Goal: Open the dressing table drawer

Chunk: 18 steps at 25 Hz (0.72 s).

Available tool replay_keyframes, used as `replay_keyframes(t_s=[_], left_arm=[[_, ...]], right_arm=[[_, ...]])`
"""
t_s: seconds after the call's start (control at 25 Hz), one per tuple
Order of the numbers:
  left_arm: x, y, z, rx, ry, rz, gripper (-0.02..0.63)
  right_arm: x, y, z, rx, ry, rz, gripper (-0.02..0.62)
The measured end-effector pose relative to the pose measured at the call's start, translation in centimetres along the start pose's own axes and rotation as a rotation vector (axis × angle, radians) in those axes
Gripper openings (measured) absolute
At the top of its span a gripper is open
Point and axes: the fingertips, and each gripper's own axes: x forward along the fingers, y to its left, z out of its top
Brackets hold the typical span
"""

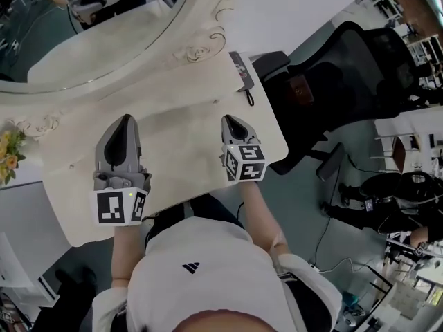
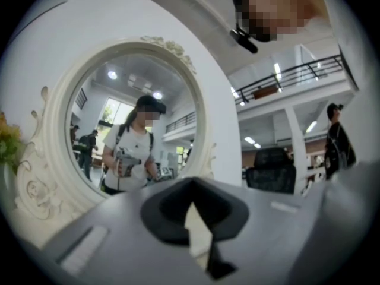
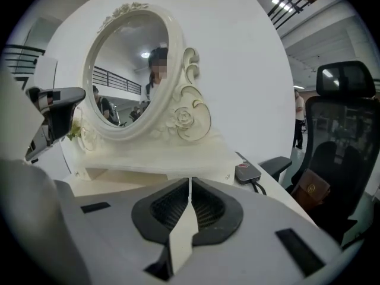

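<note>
The white dressing table carries an oval mirror in a carved frame, also seen in the left gripper view and the right gripper view. No drawer front or handle shows clearly; the table's front face is hidden from above. My left gripper hovers over the left of the tabletop, pointing level at the mirror, shut with nothing in it. My right gripper is over the tabletop's right part and tilts down towards the mirror's base. It is shut and empty, with only a hairline between the tips.
A small dark device with a cable lies at the table's back right corner. A black office chair stands just right of the table. Yellow flowers sit at the left edge. The person's torso is at the table's front edge.
</note>
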Motion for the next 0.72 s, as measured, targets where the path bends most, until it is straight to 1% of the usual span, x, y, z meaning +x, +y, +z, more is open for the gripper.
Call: replay_keyframes(t_s=[0.12, 0.36, 0.72], left_arm=[[-0.6, 0.1, 0.1, 0.003, 0.001, 0.035, 0.008], [-1.8, 0.4, 0.3, 0.018, 0.007, 0.104, 0.008], [-3.4, 1.4, 0.4, 0.038, 0.013, 0.188, 0.009]], right_arm=[[1.4, -0.1, -1.0, -0.022, 0.040, 0.029, 0.026], [3.8, -0.6, -2.3, -0.059, 0.100, 0.056, 0.052], [7.0, -1.8, -3.4, -0.114, 0.164, 0.054, 0.108]])
